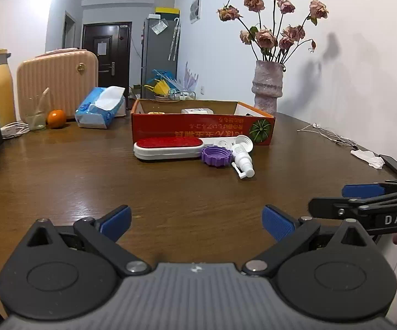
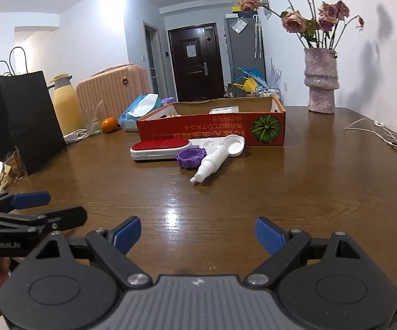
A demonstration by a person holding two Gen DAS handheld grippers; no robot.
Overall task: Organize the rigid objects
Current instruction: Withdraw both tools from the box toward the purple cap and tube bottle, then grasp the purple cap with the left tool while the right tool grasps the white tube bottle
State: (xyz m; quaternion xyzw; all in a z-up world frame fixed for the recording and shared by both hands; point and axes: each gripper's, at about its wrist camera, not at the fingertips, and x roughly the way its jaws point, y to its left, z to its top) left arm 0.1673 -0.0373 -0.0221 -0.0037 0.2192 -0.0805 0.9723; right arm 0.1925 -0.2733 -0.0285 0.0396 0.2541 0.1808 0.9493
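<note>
A red cardboard box [image 1: 202, 130] [image 2: 212, 130] stands open-topped mid-table. In front of it lie a white brush with a red pad [image 1: 168, 145] [image 2: 160, 148], a purple ring-shaped lid [image 1: 216, 156] [image 2: 189, 157], a white spray bottle [image 1: 243, 162] [image 2: 211, 164] on its side and a white cap [image 1: 244, 140] [image 2: 234, 143]. My left gripper [image 1: 197, 221] is open over bare wood, well short of these things. My right gripper [image 2: 198, 235] is open too, nothing between its fingers. Each gripper shows at the other view's edge.
Along the far left stand a pink suitcase [image 1: 58, 82], a yellow flask [image 2: 65, 104], a tissue pack [image 1: 100, 107], a glass [image 1: 36, 115], an orange [image 1: 56, 118] and a black paper bag [image 2: 25, 118]. A vase of dried roses [image 1: 267, 85] stands far right, with white cables [image 1: 333, 136] nearby.
</note>
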